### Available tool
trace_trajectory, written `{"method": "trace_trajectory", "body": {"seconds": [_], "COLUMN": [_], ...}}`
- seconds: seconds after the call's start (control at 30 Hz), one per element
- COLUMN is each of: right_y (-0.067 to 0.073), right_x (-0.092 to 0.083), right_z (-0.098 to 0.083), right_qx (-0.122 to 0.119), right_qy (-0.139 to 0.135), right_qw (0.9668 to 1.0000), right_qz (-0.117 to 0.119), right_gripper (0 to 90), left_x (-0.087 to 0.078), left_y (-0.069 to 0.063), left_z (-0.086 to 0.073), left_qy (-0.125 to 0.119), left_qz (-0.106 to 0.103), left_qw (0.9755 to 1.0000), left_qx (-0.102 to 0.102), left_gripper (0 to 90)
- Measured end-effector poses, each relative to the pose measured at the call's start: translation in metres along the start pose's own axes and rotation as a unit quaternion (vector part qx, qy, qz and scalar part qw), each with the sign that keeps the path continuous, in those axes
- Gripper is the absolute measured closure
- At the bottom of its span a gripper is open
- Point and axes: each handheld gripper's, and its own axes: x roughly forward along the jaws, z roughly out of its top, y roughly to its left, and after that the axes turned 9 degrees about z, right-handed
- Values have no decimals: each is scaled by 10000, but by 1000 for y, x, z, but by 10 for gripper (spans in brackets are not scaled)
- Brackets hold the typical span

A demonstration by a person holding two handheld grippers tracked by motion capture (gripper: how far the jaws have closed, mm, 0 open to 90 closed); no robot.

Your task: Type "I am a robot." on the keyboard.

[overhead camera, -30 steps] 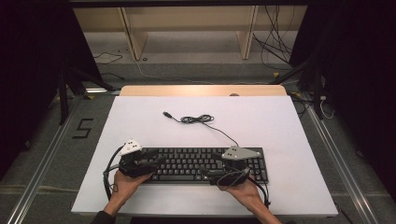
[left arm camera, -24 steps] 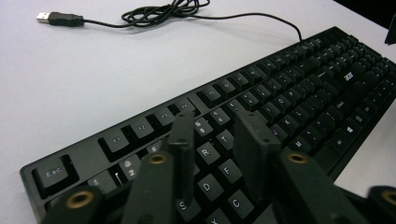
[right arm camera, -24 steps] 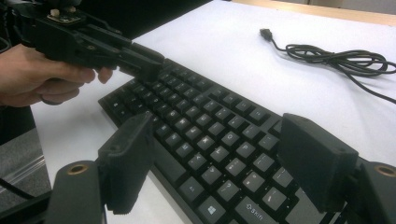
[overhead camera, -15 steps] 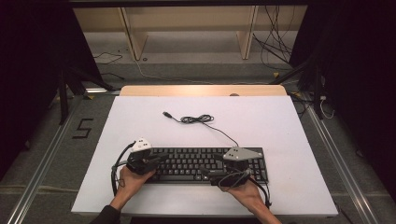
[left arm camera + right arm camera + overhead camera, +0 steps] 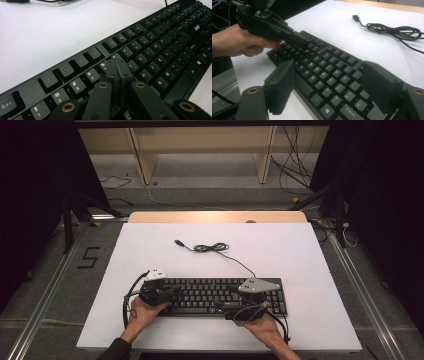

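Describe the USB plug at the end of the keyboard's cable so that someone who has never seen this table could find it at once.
Start at the white table and find the black keyboard at its near edge. A thin black cable runs from the keyboard's back edge to a loose coil in the middle of the table. The USB plug is the small dark tip just left of that coil, lying alone on bare white surface.

High view: fixed overhead, near side, looks fwd/down over whole table [image 5: 300, 250]. Left gripper view: very close, low, along keyboard [image 5: 160, 50] rows. Right gripper view: close, low, across keys toward left gripper [image 5: 305, 42]. All share the keyboard.
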Motion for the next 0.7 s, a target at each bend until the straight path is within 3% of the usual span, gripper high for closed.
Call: {"method": "trace_trajectory", "body": {"seconds": [0.53, 0.63, 0.7], "right_y": [0, 0, 0], "right_x": [0, 0, 1], "right_z": [0, 0, 0], "right_qx": [-10, -4, 2], "right_qy": [10, 18, 14], "right_qw": [10000, 10000, 10000], "right_qz": [14, 11, 9], "right_gripper": [278, 278, 278], "left_x": [8, 9, 9], "left_y": [1, 3, 3], "left_z": [-3, -2, -2], "left_qy": [288, 338, 316], "left_qz": [83, -10, 71], "left_qw": [9995, 9994, 9995], "left_qx": [30, -46, 3], "left_gripper": [893, 894, 894]}}
